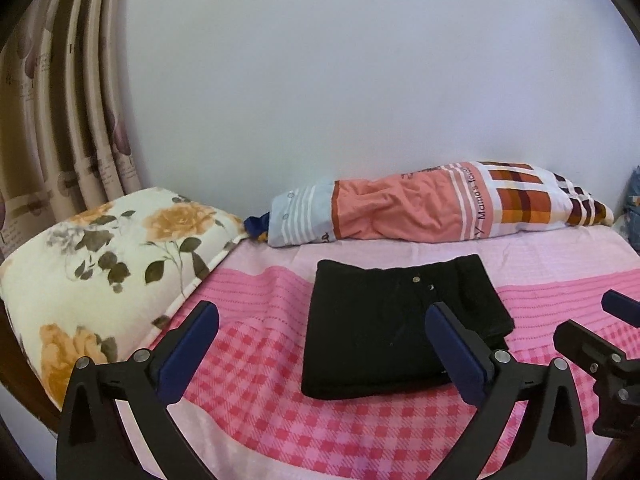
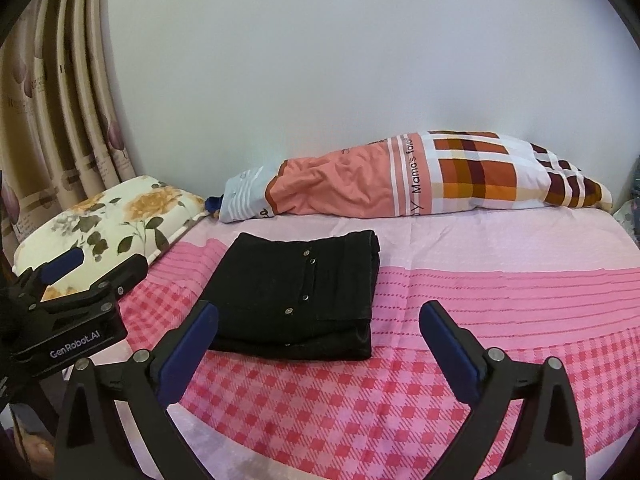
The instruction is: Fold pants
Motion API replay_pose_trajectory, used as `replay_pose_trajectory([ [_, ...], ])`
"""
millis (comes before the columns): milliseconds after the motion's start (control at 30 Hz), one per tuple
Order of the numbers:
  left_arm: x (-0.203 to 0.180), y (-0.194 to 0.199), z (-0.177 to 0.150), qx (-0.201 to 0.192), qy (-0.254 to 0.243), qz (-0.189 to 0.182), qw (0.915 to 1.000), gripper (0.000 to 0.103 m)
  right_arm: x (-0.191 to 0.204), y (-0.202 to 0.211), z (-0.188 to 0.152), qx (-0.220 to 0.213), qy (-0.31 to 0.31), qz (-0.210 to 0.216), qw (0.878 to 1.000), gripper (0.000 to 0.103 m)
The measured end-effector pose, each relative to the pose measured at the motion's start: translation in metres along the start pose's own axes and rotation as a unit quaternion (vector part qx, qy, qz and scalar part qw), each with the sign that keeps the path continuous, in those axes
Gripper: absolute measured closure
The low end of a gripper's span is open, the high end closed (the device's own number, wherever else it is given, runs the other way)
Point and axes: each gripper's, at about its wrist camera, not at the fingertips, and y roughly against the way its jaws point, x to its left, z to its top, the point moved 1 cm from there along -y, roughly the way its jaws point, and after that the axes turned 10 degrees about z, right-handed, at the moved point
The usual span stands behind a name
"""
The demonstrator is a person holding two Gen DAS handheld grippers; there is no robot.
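Observation:
The black pants [image 1: 392, 324] lie folded into a compact rectangle on the pink checked bedsheet [image 1: 280, 412], small metal buttons showing on top. My left gripper [image 1: 322, 312] hovers above and in front of them, jaws wide open and empty, its right finger overlapping the fold in the picture. In the right wrist view the pants [image 2: 304, 292] sit left of centre. My right gripper [image 2: 318, 314] is open too, nothing between its blue pads, held above the sheet. The left gripper's body [image 2: 68, 316] shows at the left edge there.
A floral pillow [image 1: 108, 264] lies at the left of the bed. A rolled orange and plaid quilt [image 1: 436, 204] rests against the white wall behind the pants. Patterned curtains [image 1: 60, 112] hang at the far left. The right gripper's finger [image 1: 600, 344] enters the left view's right edge.

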Motion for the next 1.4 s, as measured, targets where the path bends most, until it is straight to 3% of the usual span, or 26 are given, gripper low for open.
replay_pose_trajectory([
  [500,0.018,0.015,0.012,0.004,0.041,-0.023,0.9989,0.0,0.006,0.019,0.008,-0.017,-0.003,-0.016,1.0,0.001],
  [767,0.024,0.031,0.023,-0.019,0.042,-0.032,0.9984,0.0,0.011,0.022,0.01,-0.018,0.0,-0.012,1.0,0.001],
  [867,0.023,0.041,0.026,-0.045,0.048,-0.034,0.9972,0.0,0.011,0.024,0.011,-0.021,0.001,-0.013,1.0,0.001],
  [1033,0.017,0.049,0.028,-0.068,0.047,-0.007,0.9965,0.0,0.007,0.028,0.012,-0.023,-0.005,-0.014,1.0,0.001],
  [1400,0.01,0.039,0.021,-0.027,0.043,-0.036,0.9981,0.0,0.004,0.025,0.01,-0.012,-0.013,-0.012,1.0,0.001],
])
